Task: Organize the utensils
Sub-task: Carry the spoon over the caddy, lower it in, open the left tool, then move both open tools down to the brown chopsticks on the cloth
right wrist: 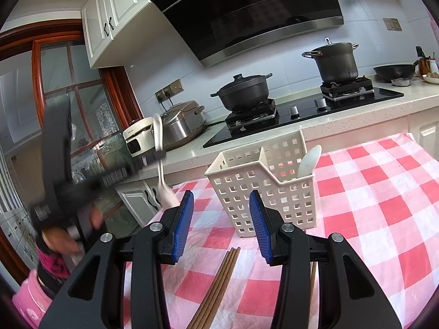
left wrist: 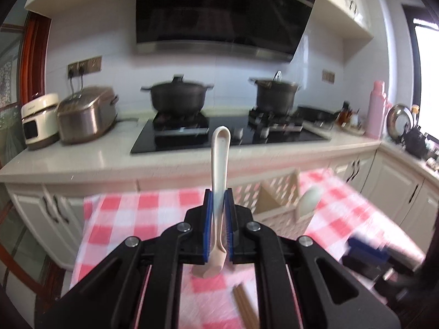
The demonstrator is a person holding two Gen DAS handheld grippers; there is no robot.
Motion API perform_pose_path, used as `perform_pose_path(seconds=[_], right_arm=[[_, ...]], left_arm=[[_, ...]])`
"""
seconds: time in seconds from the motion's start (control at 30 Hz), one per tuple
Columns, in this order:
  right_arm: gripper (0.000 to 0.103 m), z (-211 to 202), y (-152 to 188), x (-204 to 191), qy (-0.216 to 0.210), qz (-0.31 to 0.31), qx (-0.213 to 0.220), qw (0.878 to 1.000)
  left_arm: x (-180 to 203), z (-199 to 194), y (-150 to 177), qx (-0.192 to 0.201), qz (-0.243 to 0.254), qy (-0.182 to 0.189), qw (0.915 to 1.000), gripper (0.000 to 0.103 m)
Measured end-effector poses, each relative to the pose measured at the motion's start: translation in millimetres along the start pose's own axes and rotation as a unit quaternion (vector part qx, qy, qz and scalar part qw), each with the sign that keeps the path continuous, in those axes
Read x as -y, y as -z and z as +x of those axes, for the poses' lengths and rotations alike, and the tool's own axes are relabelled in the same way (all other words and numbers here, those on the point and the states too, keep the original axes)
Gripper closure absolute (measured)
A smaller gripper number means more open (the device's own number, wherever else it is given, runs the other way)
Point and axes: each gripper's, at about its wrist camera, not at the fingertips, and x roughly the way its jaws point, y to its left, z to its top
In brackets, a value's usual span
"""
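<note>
My left gripper (left wrist: 219, 194) is shut on a cream spoon (left wrist: 219, 164), handle pointing up, bowl down near the checked tablecloth (left wrist: 131, 213). In the right wrist view that spoon (right wrist: 162, 161) hangs in the left gripper (right wrist: 159, 155), above the table's left edge, left of the white slotted utensil basket (right wrist: 263, 192). The basket holds a pale spoon (right wrist: 310, 161) in its right compartment; both show blurred in the left view (left wrist: 277, 200). My right gripper (right wrist: 221, 200) is open and empty, just in front of the basket. Brown chopsticks (right wrist: 216, 288) lie on the cloth beneath it.
Behind the table runs a counter (left wrist: 82, 161) with a black hob, two dark pots (right wrist: 244, 93) (right wrist: 336, 60), a rice cooker (right wrist: 183, 126) and a small white appliance (right wrist: 138, 137). A pink flask (left wrist: 377, 109) stands at the far right. A range hood (left wrist: 225, 11) hangs overhead.
</note>
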Motion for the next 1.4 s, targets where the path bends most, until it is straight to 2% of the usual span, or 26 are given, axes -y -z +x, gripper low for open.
perform_pose_path(seconds=[0.23,0.4,0.8,1.0,1.13,1.2,1.23,1.27,1.33,1.4], right_arm=[[0.061,-5,-2,10,0.008,0.005,0.005,1.0],[0.061,-6,-6,26,0.021,0.016,0.005,1.0],[0.061,-2,-7,58,0.044,0.034,0.0,0.998],[0.06,-2,-5,59,0.045,0.037,-0.002,0.998],[0.06,-8,-6,54,0.046,0.032,0.003,0.998],[0.06,-12,-8,53,0.046,0.032,0.006,0.998],[0.06,-15,-9,52,0.047,0.03,0.008,0.998],[0.06,-18,-10,51,0.049,0.028,0.009,0.998],[0.059,-24,-11,49,0.052,0.025,0.012,0.998],[0.057,-30,-11,48,0.056,0.023,0.013,0.998]], left_arm=[[21,10,-51,0.044,-0.019,0.036,0.9982,0.094],[34,37,-61,0.048,-0.033,0.037,0.9977,0.094],[43,90,-17,0.019,-0.046,0.012,0.9987,0.094],[39,93,1,0.007,-0.044,-0.001,0.999,0.092],[31,80,8,0.008,-0.047,-0.008,0.9988,0.092],[30,67,10,0.012,-0.044,-0.017,0.9988,0.085],[28,59,11,0.014,-0.042,-0.026,0.9987,0.076],[28,53,11,0.015,-0.042,-0.033,0.9985,0.061],[26,33,15,0.025,-0.041,-0.049,0.9977,0.047],[26,17,18,0.031,-0.037,-0.062,0.9969,0.04]])
